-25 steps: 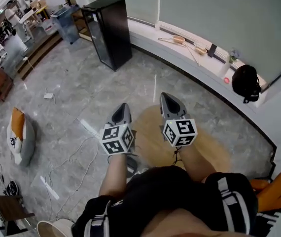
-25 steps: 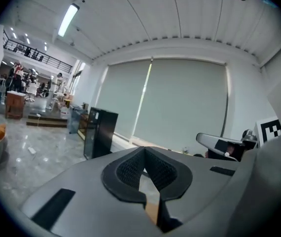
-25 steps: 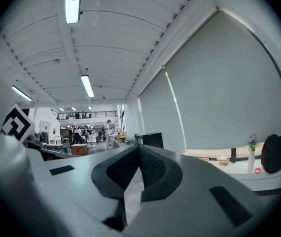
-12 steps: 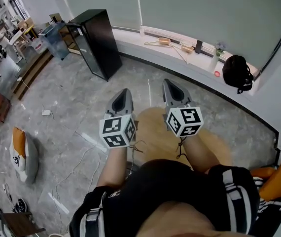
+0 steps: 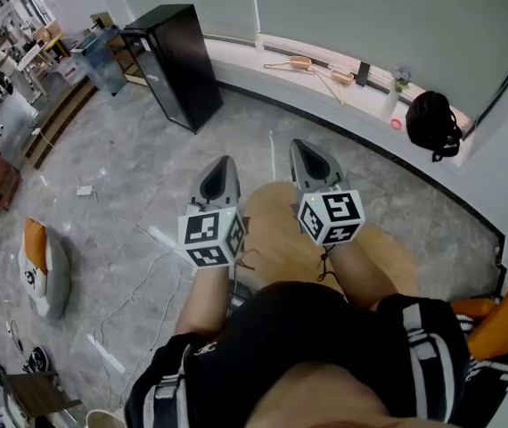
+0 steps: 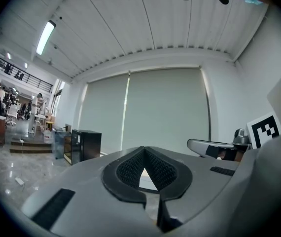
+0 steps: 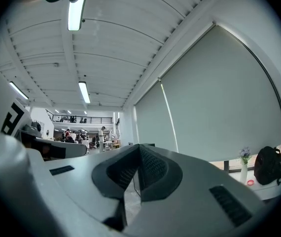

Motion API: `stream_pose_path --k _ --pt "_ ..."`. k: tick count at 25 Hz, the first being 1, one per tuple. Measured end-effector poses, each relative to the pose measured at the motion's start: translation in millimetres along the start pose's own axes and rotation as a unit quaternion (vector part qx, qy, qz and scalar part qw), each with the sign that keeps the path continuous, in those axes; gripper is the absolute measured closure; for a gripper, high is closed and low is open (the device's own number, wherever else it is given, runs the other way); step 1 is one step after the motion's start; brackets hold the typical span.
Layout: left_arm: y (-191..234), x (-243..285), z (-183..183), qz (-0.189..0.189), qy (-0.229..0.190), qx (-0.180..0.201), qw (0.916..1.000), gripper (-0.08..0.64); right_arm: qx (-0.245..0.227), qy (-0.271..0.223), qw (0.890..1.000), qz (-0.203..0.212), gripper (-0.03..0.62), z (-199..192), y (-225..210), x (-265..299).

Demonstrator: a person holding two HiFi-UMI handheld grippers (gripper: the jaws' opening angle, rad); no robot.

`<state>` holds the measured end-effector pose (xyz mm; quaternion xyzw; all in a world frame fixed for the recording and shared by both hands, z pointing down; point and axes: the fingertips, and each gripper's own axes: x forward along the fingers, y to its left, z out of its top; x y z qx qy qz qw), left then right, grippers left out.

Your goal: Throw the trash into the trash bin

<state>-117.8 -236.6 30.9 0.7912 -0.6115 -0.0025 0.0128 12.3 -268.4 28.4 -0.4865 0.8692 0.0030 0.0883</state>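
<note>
**Both tools shut and empty over the round bench**

Above the round bench [image 5: 274, 232], a tan wooden top seen from overhead, the person holds both tools side by side, pointing away from the body. The left tool [image 5: 222, 164] hangs over the bench's left edge, with its marker cube [image 5: 211, 236] nearest the person. The right tool [image 5: 298, 146] reaches past the bench's far edge, and its cube [image 5: 330, 217] sits over the wood.

In the left gripper view the left tool [image 6: 143, 149] has its ribbed black pads pressed together at the tips, with nothing between them. In the right gripper view the right tool [image 7: 139, 147] is likewise pressed together and carries nothing.

No view lets the trash be picked out, so its look and place cannot be told, and the same goes for the trash bin. A pale curved rim [image 5: 102, 415] shows on the near left of the bench, too cut off by the picture's edge to identify.

Beyond the bench to the far left stands a black cabinet [image 5: 178, 61] on the grey stone floor [image 5: 129, 176]. Beyond the bench to the far right, a black backpack [image 5: 432, 123] sits on the white window ledge [image 5: 325, 92]. Well to the left of the bench lies an orange and grey cushion [image 5: 40, 261].
</note>
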Motion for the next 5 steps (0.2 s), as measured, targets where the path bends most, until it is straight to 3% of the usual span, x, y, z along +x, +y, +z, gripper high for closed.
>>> stream_pose_path --k 5 --pt "-1.7 -3.8 -6.4 0.005 -0.004 0.002 1.0000 0.548 0.015 0.007 1.000 0.011 0.581 -9.6 1.0 -4.2"
